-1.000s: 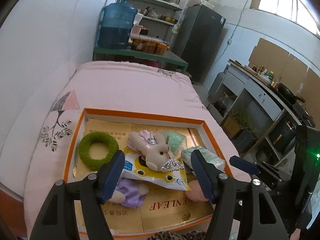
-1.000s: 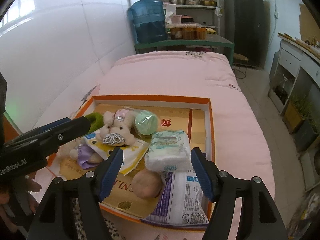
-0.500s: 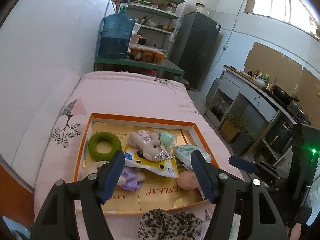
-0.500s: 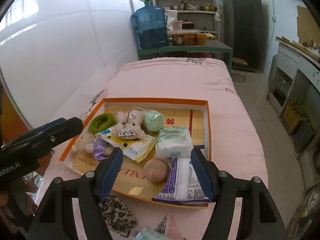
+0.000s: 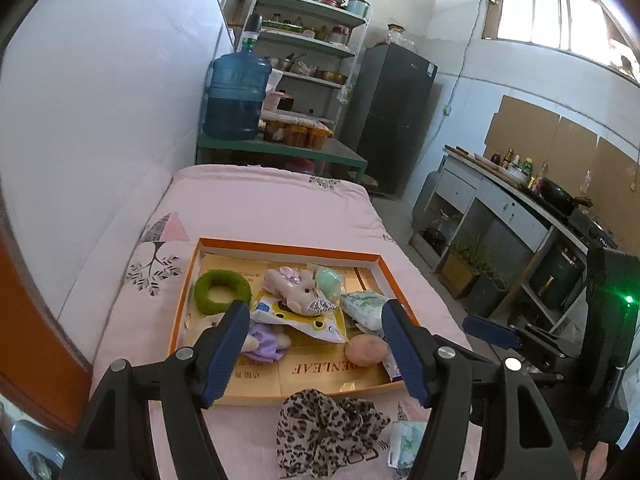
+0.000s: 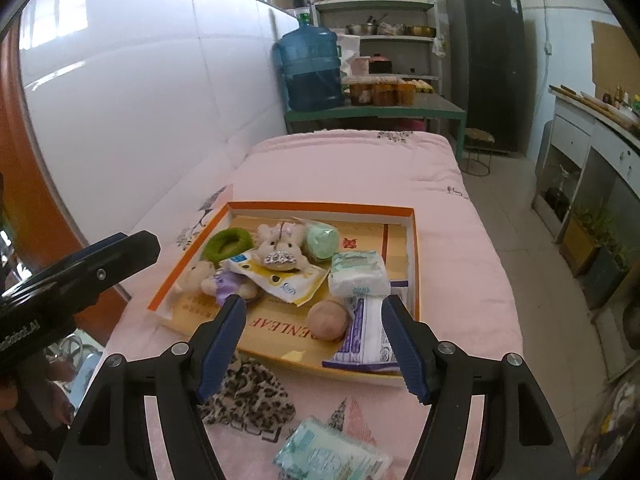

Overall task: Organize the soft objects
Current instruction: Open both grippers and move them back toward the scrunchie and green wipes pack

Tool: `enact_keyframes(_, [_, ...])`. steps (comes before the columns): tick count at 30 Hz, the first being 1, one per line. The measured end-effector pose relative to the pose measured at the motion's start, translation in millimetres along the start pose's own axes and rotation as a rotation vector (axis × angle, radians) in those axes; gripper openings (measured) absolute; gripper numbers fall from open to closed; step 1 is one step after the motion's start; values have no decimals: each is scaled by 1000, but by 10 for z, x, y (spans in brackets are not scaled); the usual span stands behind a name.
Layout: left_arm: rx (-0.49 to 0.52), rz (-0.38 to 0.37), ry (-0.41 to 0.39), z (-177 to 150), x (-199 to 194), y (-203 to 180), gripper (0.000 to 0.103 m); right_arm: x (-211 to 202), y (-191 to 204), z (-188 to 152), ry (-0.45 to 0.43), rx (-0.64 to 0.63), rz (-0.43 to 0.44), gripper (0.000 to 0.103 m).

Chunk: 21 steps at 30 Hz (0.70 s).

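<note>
Both hand-held grippers, left (image 5: 314, 344) and right (image 6: 314, 340), hang wide open and empty above a pink bed (image 6: 360, 168). Nearest lie a leopard-print scrunchie (image 5: 324, 428) and a tissue pack (image 6: 332, 456), its near end cut off. Beyond, the orange-rimmed box (image 6: 320, 205) holds piled soft toys, a purple-dressed doll (image 6: 224, 280) half buried under a yellow packet (image 6: 280, 280).

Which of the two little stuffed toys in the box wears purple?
The plush doll at the tray's near left; the bunny behind it has a silver crown instead.
</note>
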<state>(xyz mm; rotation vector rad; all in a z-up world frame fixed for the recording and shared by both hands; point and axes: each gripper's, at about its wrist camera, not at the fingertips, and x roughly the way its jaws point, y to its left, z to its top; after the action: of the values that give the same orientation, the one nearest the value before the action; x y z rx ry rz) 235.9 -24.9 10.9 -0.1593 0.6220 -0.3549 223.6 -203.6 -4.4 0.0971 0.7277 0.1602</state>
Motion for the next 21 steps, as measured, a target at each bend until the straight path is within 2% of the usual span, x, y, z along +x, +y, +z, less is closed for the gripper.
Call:
enact_keyframes(5, [7, 18, -31, -54, -172, -29, 68, -171, 70, -92, -17, -18, 8, 72])
enact_keyframes(12, [90, 67, -81, -162, -409, -197, 68, -391, 147, -263, -32, -33, 28, 72])
enact_keyframes(21, [121, 96, -99, -365, -630, -296, 68, -570, 210, -514, -33, -45, 47, 72])
